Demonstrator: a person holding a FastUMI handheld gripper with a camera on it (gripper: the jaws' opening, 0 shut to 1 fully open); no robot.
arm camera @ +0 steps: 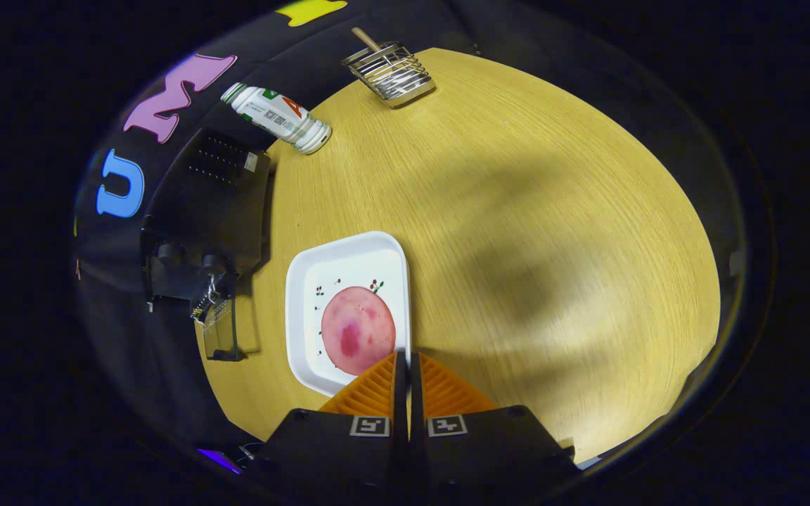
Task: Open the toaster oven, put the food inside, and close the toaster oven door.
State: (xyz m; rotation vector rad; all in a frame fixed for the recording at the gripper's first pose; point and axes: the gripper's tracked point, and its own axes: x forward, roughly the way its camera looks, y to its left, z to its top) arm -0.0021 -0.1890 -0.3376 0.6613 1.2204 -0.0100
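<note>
The gripper (408, 362) has its 2 fingers pressed together on the near edge of the white plate (304, 281). The pink slice of food (357, 329) lies flat on the plate. The oven (208, 211) sits to the left with its door (221, 330) open. Keep the plate level so the food does not slide, and move it slowly to the oven.

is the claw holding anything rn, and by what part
The claw grips the white plate by its near-right rim, fingers closed on the edge; the pink food slice lies on it.
</note>
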